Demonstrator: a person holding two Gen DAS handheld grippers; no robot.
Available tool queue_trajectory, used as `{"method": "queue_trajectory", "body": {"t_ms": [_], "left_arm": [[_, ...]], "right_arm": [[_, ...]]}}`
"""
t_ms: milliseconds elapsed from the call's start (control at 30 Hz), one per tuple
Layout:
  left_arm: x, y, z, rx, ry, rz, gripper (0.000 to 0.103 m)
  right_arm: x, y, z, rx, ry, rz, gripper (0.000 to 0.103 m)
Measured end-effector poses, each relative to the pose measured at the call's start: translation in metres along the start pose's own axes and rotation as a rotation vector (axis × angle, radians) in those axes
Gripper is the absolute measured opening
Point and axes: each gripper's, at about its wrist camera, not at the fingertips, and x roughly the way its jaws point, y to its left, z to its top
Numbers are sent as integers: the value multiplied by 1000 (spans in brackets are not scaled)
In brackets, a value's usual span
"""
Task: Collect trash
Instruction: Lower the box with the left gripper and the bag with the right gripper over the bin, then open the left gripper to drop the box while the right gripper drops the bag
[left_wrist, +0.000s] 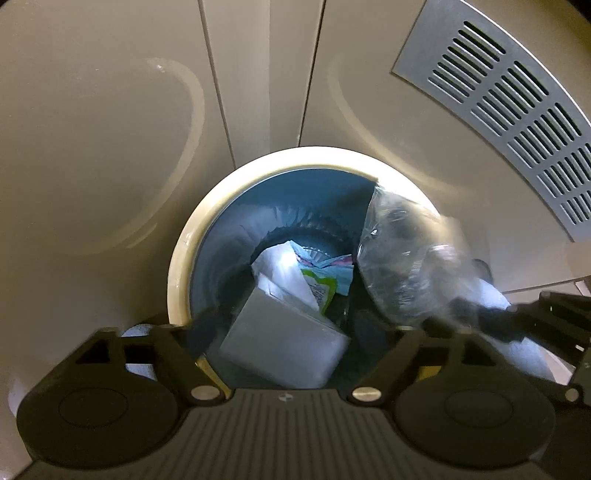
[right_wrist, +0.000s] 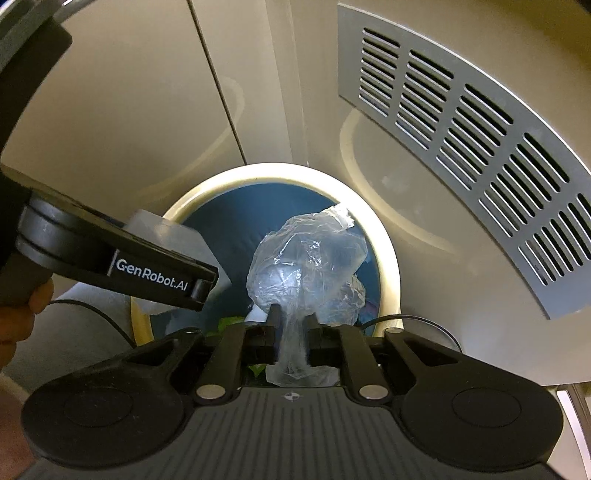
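I look down both tools into a round bin (left_wrist: 177, 273) with a cream rim and a blue liner bag (left_wrist: 236, 229), standing on a pale floor (left_wrist: 92, 147) beside a grey slotted vent (left_wrist: 517, 110).

My left tool (left_wrist: 284, 332) hangs over the near edge of the bin with its jaws spread wide and nothing between them. Just beyond it, inside the bin, lies a grey block (left_wrist: 284, 343), tilted, resting on white paper (left_wrist: 280, 273) and a green and blue wrapper (left_wrist: 325, 284). From the right wrist view I see the same tool from the side (right_wrist: 207, 288), with the block (right_wrist: 166, 232) showing pale behind its finger, and part of a hand (right_wrist: 22, 317) on the handle at the left edge.

My right tool (right_wrist: 293, 332) has a crumpled clear plastic bag (right_wrist: 306, 266) between its fingers. The bag's twisted neck runs down through the narrow gap, and the bulk of it balloons out past the fingertips, over the open mouth of the bin. The jaws stand only partly apart. The left pad (right_wrist: 274, 321) lies against the plastic, but I cannot tell whether the pair presses it or merely flanks it. From the left wrist view the bag (left_wrist: 402, 258) is blurred and sits over the right side of the rim, with the right tool's dark finger (left_wrist: 491, 317) behind it.

A thin black cable (right_wrist: 417, 319) curves across the floor by the bin's right side.
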Motion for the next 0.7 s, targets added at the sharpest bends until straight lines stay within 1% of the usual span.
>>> {"method": "queue_trajectory", "body": {"t_ms": [33,100,233,333,433,500,567,667,700], "left_arm": [[-2,1,-1,0,-7,-3,103],[-7,2,-3,5,-25,0,103],[-13,0,-8,26,-26,23,103],[-25,-2,-11,34,-45,42,103],[-46,0,-16,41,-92,54,103],[-65,3,-21,33,-130,59,103],[-82,4,-28,15,-171,69,103],[-100,4,-44,-2,-232,111,103],[-102,3,-48,-3,-239,127,103]], "right_arm": [[1,0,0,-2,0,1,49],[0,1,1,-7,-8,-4,56],[-5,1,1,-10,-22,-17,63],[-11,-1,0,-11,-36,-30,64],[-25,-2,1,-6,-49,-30,66],[-39,-2,1,-6,-61,-28,71],[-52,-1,-2,-15,-81,-22,74],[-71,2,-10,-32,-115,-12,78],[-76,3,-12,-40,-124,-11,79]]}}
